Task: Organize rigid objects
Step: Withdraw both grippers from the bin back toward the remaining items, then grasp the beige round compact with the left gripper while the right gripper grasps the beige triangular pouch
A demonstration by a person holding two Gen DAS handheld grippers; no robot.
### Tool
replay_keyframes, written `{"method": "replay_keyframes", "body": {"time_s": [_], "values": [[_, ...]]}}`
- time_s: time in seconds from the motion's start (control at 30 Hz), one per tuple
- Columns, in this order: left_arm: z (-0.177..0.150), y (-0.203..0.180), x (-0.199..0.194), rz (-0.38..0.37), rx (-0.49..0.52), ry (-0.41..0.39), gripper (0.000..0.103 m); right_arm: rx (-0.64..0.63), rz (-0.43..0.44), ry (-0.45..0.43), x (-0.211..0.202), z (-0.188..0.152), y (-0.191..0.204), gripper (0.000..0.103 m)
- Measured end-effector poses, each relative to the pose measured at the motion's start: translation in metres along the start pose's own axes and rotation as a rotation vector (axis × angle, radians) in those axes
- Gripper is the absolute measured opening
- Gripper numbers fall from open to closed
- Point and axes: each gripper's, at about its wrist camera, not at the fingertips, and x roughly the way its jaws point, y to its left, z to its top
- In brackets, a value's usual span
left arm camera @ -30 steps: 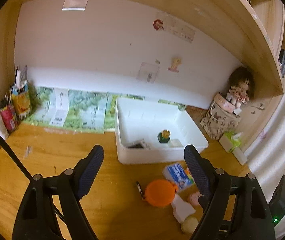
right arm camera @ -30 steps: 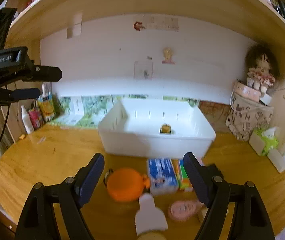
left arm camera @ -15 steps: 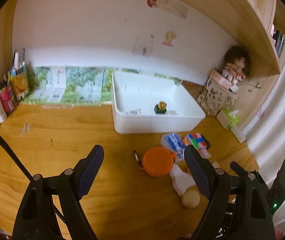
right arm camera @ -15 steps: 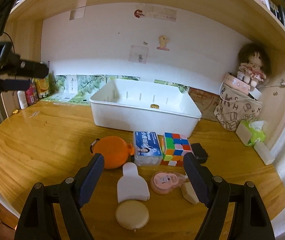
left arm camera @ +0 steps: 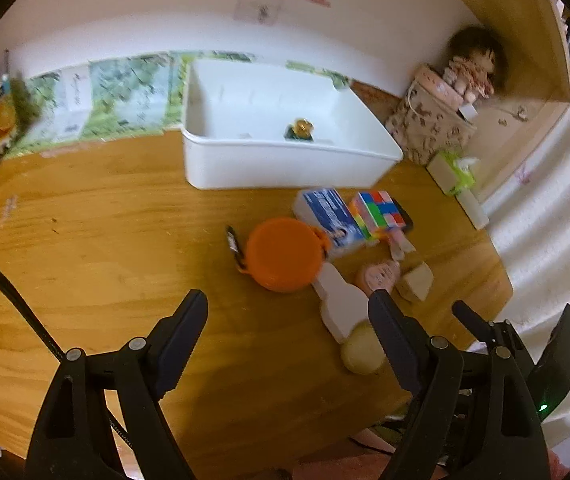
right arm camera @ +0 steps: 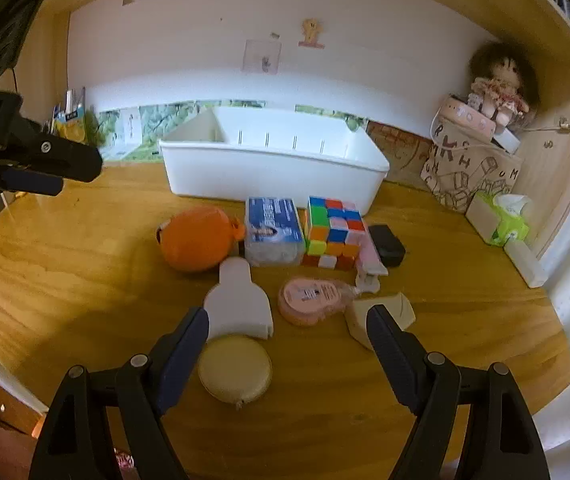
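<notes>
Both grippers were held above the wooden surface (right arm camera: 65, 280), tilted downward, and nothing was held in either. The jaws of the left gripper (left arm camera: 287, 316) stood wide apart over bare wood, with an orange round case (left arm camera: 283, 254) just beyond them. The jaws of the right gripper (right arm camera: 287, 328) were likewise spread, and a round cream puff (right arm camera: 235, 368) and the lower end of a white flat bottle (right arm camera: 239, 300) were seen between them, untouched.

The loose things were gathered in a cluster in front of a white bin (right arm camera: 273, 172), which stood toward the back of the surface. Nearest the bin's front wall lay a blue-and-white packet (right arm camera: 273, 226), with the orange case to its left and a colour cube (right arm camera: 333, 232) to its right. A small black box (right arm camera: 387, 240) was set just beside the cube. Nearer the camera, a pink round pouch (right arm camera: 311, 300) and a cream wedge (right arm camera: 381, 316) were lying close together. Inside the bin, a small yellow-and-green figure (left arm camera: 300, 130) was visible in the left wrist view.

A doll (right arm camera: 499, 88) was seated on a patterned bag (right arm camera: 469, 172) at the right, with a tissue pack (right arm camera: 501, 220) in front.
</notes>
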Motion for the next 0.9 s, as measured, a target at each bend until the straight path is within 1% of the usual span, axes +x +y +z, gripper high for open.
{"method": "replay_keyframes", "body": {"time_s": [0.13, 0.27, 0.43, 0.53, 0.63, 0.9], "values": [[-0.001, -0.016, 0.015, -0.011, -0.001, 0.064, 0.085, -0.031, 0.012, 0.037, 0.005, -0.007, -0.007, 0.082], [-0.004, -0.034, 0.03, 0.017, -0.004, 0.116, 0.085, -0.055, 0.034, 0.055, 0.01, -0.009, -0.019, 0.082], [-0.009, -0.051, 0.048, 0.043, -0.034, 0.175, 0.085, -0.077, 0.062, 0.082, 0.022, -0.009, -0.039, 0.082], [-0.011, -0.06, 0.063, 0.067, -0.069, 0.226, 0.085, -0.1, 0.085, 0.105, 0.033, -0.009, -0.054, 0.082], [-0.013, -0.067, 0.076, 0.095, -0.108, 0.26, 0.085, -0.12, 0.113, 0.116, 0.043, -0.008, -0.07, 0.082], [-0.023, -0.076, 0.107, 0.182, -0.257, 0.345, 0.085, -0.198, 0.214, 0.143, 0.068, -0.005, -0.099, 0.082]]}}
